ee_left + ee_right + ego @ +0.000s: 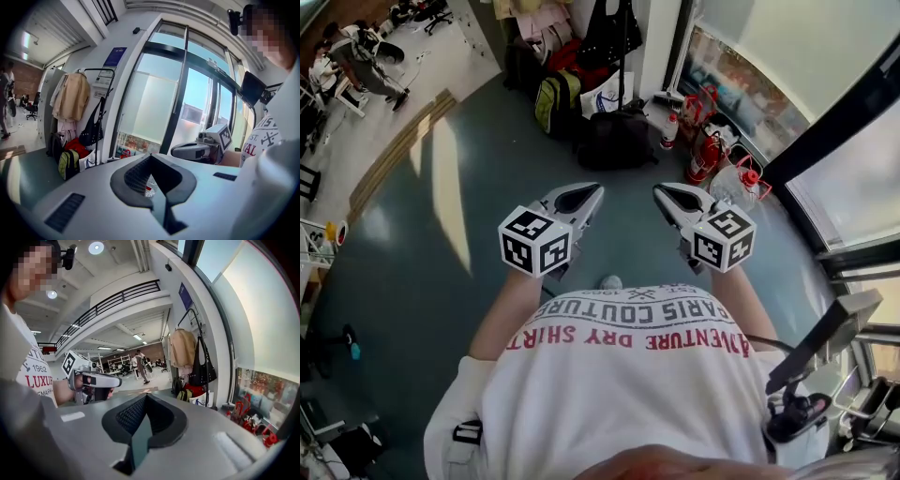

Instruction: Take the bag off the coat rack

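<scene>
Black shoulder bag (91, 133) hanging on coat rack (101, 69), left gripper (596, 189) and right gripper (658, 189) jaws closed, empty

We hold our left gripper (584, 197) and right gripper (667, 195) side by side, pointing at twelve o'clock toward the hanging black bag (609, 33).

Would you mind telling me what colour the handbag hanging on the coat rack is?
Black; the handbag shows best in the right gripper view.
</scene>
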Motion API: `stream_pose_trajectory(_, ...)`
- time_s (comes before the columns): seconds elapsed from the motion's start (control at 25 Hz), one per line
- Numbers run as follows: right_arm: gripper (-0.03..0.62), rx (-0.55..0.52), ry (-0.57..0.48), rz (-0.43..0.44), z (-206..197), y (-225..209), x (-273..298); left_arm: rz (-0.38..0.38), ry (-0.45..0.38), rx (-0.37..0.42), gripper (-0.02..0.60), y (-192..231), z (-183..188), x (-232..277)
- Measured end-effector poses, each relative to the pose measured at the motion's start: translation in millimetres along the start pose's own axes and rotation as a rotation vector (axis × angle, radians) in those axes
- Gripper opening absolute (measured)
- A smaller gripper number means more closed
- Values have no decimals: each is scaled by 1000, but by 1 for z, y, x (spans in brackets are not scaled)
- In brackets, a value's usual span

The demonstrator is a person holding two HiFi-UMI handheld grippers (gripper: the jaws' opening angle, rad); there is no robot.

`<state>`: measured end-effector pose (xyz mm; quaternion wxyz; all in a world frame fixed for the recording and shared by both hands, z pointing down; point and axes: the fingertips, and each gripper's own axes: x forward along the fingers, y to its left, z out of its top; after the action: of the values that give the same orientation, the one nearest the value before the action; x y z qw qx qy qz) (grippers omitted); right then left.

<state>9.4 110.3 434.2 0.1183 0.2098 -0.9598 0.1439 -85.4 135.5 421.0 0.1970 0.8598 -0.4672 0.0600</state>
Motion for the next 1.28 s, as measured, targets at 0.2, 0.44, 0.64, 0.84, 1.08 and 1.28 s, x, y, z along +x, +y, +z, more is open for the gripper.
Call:
stream_pose_trajectory(0.2,2,-26,-54,-31,71,-54,71,-1,-47,16,3,89,69,31)
stream_pose_trajectory(0.44,2,-17,-75,-67,102,-120,111,-29,-30,37,3,141,93,84)
stream_pose_trajectory(0.64,2,-15,-67,-35,120,-174,159,-22,-28,19,3,191,115,132)
stream_pose_trajectory(0.84,2,-19,-65,-8,148,-265,216,25,-36,9,3,258,149,202)
stream_pose_trajectory(1.08,2,-73,-86,9,219,-375,278,72,-60,44,3,337,227,295)
stream_pose_trajectory(1.28,2,-82,-118,10,255,-425,303,82,-72,57,3,368,261,337)
